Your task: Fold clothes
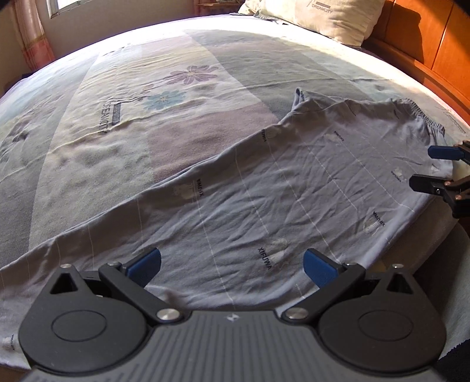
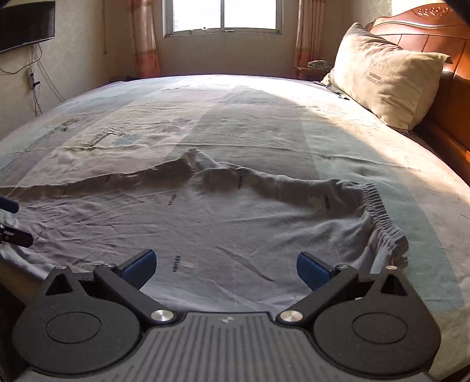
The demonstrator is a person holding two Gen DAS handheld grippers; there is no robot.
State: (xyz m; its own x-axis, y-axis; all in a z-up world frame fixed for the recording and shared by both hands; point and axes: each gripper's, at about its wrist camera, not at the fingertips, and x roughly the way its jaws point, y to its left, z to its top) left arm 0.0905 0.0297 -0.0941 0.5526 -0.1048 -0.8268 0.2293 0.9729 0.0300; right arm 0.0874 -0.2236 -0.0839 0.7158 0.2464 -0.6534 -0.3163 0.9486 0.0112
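A pair of light grey-blue trousers [image 1: 264, 182] with small printed logos lies spread flat along the near edge of the bed, elastic waistband [image 1: 423, 114] to the right. In the right wrist view the trousers [image 2: 205, 223] fill the foreground, waistband [image 2: 382, 217] at right. My left gripper [image 1: 232, 264] is open and empty, just above the leg part. My right gripper [image 2: 226, 266] is open and empty over the seat part; it also shows at the right edge of the left wrist view [image 1: 434, 167]. The left gripper shows at the left edge of the right wrist view [image 2: 8, 220].
The bed sheet [image 1: 132, 123] has floral patches and wrinkles. A beige pillow [image 2: 384, 73] leans on the wooden headboard [image 2: 452, 97] at right. A window [image 2: 223, 14] and curtains stand behind the bed. A wall-mounted screen [image 2: 26, 23] hangs at left.
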